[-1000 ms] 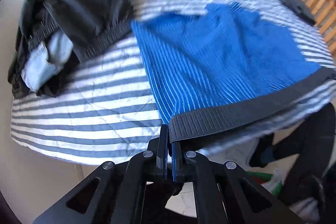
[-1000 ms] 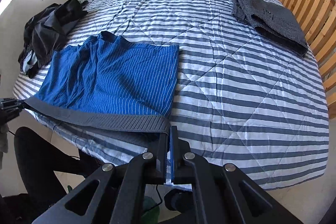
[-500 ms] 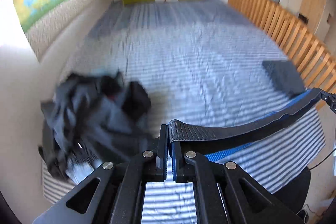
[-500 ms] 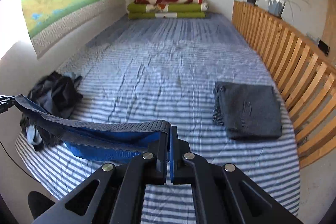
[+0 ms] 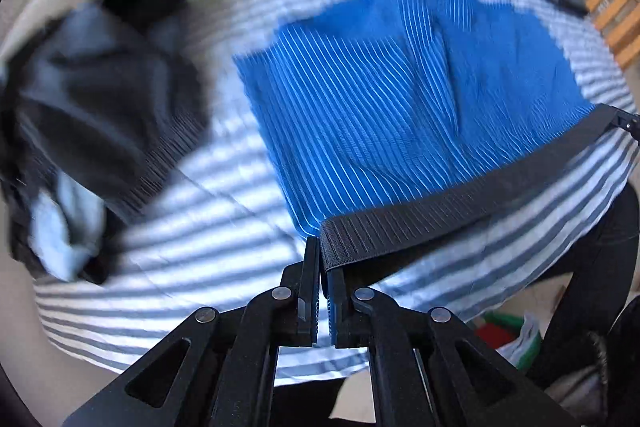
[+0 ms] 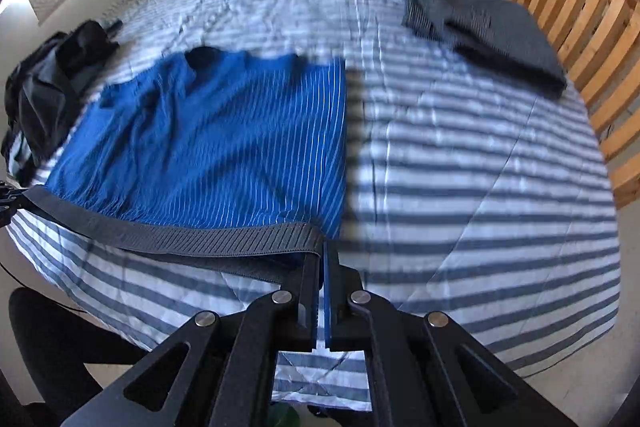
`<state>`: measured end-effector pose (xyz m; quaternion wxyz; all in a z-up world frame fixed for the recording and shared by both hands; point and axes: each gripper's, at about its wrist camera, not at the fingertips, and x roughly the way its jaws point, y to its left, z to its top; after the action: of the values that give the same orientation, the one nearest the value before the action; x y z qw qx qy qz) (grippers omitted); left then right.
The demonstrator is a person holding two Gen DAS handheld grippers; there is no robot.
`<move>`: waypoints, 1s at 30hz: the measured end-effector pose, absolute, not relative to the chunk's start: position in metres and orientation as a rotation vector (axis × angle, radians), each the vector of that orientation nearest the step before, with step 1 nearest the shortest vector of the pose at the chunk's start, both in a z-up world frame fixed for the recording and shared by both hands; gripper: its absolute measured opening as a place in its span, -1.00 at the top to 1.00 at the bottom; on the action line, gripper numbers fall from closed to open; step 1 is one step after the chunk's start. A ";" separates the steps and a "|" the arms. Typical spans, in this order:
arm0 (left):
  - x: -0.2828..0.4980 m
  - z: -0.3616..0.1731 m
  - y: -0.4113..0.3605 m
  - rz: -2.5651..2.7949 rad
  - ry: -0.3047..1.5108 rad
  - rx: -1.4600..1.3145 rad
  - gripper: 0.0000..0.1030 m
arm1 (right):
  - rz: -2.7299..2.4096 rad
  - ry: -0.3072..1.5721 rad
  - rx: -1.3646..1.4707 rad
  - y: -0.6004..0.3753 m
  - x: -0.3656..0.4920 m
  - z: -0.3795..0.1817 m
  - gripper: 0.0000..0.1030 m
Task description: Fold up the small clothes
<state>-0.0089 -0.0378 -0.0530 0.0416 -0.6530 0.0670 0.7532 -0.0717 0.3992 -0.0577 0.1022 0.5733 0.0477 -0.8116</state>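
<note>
We find no readable writing or brand on anything. The blue pinstriped shorts with a black ribbed waistband (image 5: pixel 400 107) lie spread on the blue-and-white striped bed quilt (image 6: pixel 480 187), waistband at the near edge. Our left gripper (image 5: pixel 323 267) is clamped on one waistband end, our right gripper (image 6: pixel 322 267) on the other. Only the right view shows the folded dark grey garment (image 6: pixel 492 31) sharply by the wooden slatted rail (image 6: pixel 580 11); the left view shows the dark clothes heap (image 5: pixel 92 115) closer, though blurred
</note>
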 end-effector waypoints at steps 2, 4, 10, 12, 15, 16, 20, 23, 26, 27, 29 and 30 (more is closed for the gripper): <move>0.001 -0.069 -0.033 2.294 0.223 -2.030 0.91 | -2.361 0.179 1.738 0.399 -0.064 -0.077 0.96; 0.008 -0.069 -0.031 2.281 0.204 -2.030 0.76 | -2.334 0.233 1.720 0.398 -0.058 -0.077 0.92; 0.040 -0.027 -0.022 2.276 0.238 -1.941 0.07 | -2.249 0.354 1.691 0.410 -0.038 -0.059 0.61; 0.039 -0.006 -0.026 2.312 0.206 -1.884 0.07 | -2.228 0.237 1.686 0.423 -0.036 -0.048 0.61; 0.011 0.019 -0.039 2.422 0.149 -1.822 0.07 | -2.267 0.045 1.627 0.433 -0.056 -0.024 0.61; -0.008 0.020 -0.046 2.451 0.144 -1.807 0.07 | -2.303 0.026 1.599 0.433 -0.068 -0.016 0.61; -0.080 0.017 -0.063 2.538 0.080 -1.794 0.07 | -2.390 -0.011 1.533 0.422 -0.131 -0.010 0.61; -0.117 0.006 -0.078 2.572 -0.002 -1.813 0.07 | -2.379 -0.054 1.579 0.409 -0.175 -0.025 0.61; -0.137 -0.011 -0.091 2.575 -0.085 -1.850 0.07 | -2.367 -0.039 1.635 0.396 -0.208 -0.042 0.61; -0.140 -0.020 -0.094 2.571 -0.107 -1.857 0.07 | -2.364 -0.035 1.658 0.394 -0.215 -0.049 0.61; -0.141 -0.029 -0.097 2.566 -0.119 -1.874 0.07 | -2.313 -0.078 1.709 0.390 -0.231 -0.065 0.60; -0.141 -0.032 -0.099 2.565 -0.122 -1.879 0.07 | -2.281 -0.099 1.731 0.388 -0.235 -0.072 0.60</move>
<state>-0.1413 -0.0985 -0.0325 -0.0199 -0.5904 -0.0382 0.8060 -0.2348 0.3878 -0.0721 0.1377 0.5984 -0.0343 -0.7885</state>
